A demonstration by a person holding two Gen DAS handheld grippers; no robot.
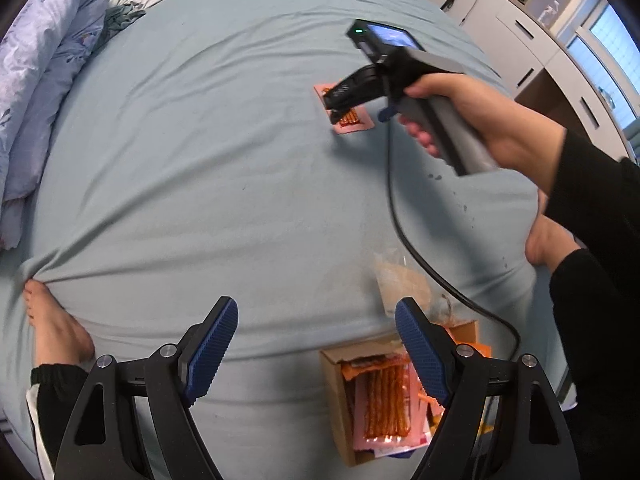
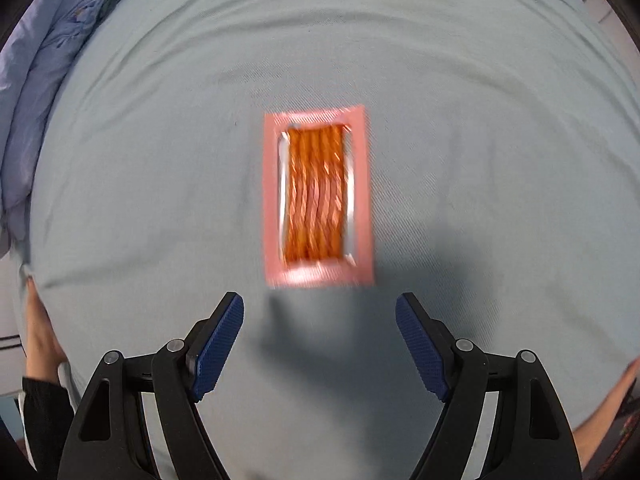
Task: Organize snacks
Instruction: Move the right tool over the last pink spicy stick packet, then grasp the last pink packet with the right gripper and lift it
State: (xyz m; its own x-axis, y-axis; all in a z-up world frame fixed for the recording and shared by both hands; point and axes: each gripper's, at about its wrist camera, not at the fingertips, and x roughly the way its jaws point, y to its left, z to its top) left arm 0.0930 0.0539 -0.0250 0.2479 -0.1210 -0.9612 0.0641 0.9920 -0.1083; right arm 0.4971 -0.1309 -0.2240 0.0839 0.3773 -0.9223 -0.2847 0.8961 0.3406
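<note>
A pink snack packet of orange sticks [image 2: 318, 196] lies flat on the light blue bed sheet, just ahead of my right gripper [image 2: 319, 314], which is open and empty above it. In the left wrist view the same packet [image 1: 352, 119] lies at mid-bed, partly hidden under the right gripper's body [image 1: 360, 88]. My left gripper [image 1: 316, 320] is open and empty, low near the bed's front. A cardboard box [image 1: 334, 384] beside its right finger holds several similar snack packets [image 1: 386, 408].
A clear plastic bag [image 1: 400, 284] lies just beyond the box. The right gripper's black cable [image 1: 404, 236] runs across the sheet. Bare feet [image 1: 52, 328] rest at the left and right. A blue quilt [image 1: 36, 76] is piled at the left. White cabinets [image 1: 516, 28] stand at the right.
</note>
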